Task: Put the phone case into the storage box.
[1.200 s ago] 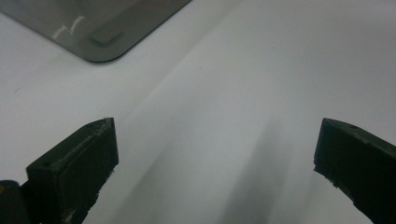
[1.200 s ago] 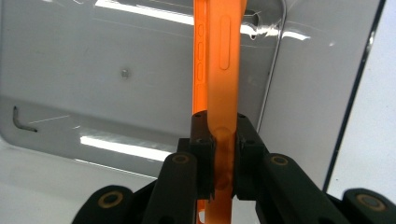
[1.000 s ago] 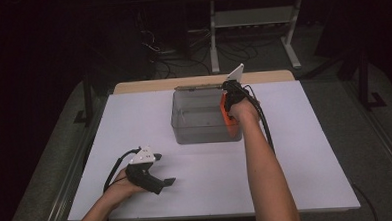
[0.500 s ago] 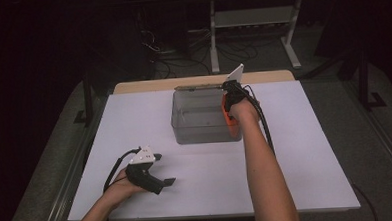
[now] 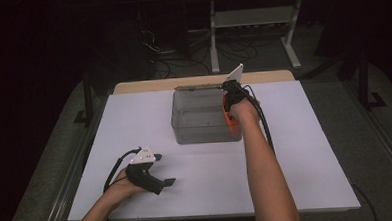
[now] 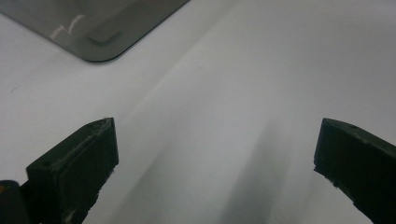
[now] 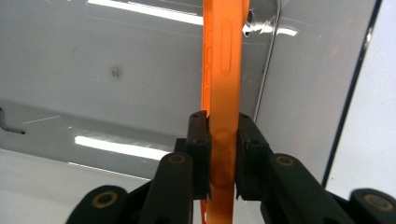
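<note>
Over the grey bin [image 5: 204,121], an orange phone case [image 7: 223,70] is pinched edgewise by the right tongs [image 7: 223,154], their jaws having just eased slightly, apparently for dropping in, while the left tongs [image 6: 215,163] are kept open above the counter [image 5: 311,150].

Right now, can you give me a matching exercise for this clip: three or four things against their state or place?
Things:
1. left gripper
2. right gripper
3. orange strip
4. bin

States or places:
A. clear, at the middle of the white table
B. jaws wide apart, low over the near left of the table
C. jaws against the orange strip, which they have just begun to ease off
D. thin, upright over the bin, between two black jaws

Pairs: 1-B, 2-C, 3-D, 4-A
</note>
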